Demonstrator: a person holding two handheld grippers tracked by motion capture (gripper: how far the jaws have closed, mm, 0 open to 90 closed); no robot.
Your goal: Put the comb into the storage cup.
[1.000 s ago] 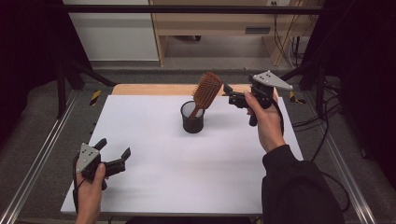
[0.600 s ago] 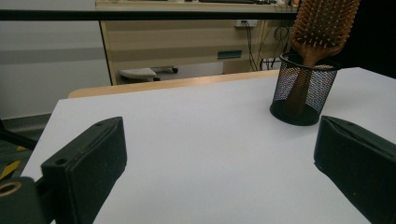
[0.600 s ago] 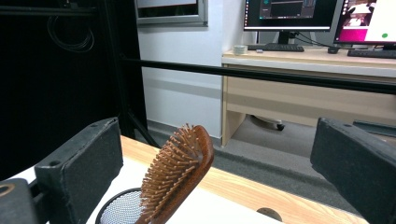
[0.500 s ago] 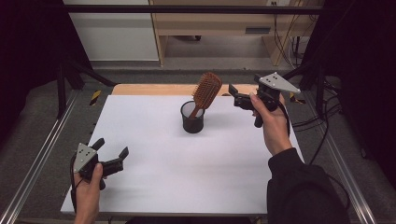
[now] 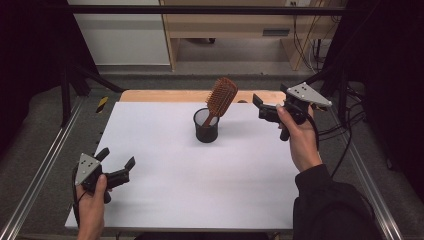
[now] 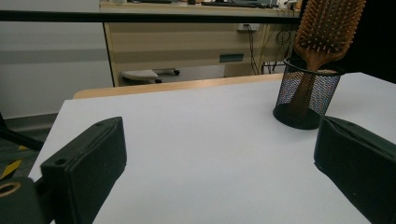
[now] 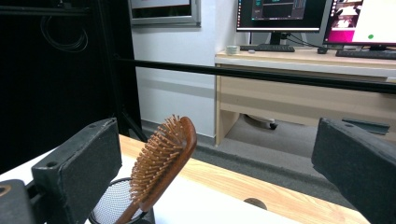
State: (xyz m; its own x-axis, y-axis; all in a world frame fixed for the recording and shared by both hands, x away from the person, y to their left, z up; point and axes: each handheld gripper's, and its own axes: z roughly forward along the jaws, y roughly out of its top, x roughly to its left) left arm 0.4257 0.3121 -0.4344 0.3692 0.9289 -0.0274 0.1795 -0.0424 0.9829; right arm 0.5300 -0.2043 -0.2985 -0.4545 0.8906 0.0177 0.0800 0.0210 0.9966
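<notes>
- I see a wooden paddle hairbrush (image 5: 221, 96) standing handle-down, leaning right, bristles facing outward.
- It sits in a black mesh cup (image 5: 206, 126) upright near the table's far edge.

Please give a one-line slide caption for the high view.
Wooden hairbrush standing in black mesh cup; open right gripper beside it.

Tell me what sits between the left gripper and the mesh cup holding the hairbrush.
Nothing. In the high view, only bare white table separates the left gripper from the mesh cup and hairbrush; the left gripper view shows the same bare stretch.
</notes>
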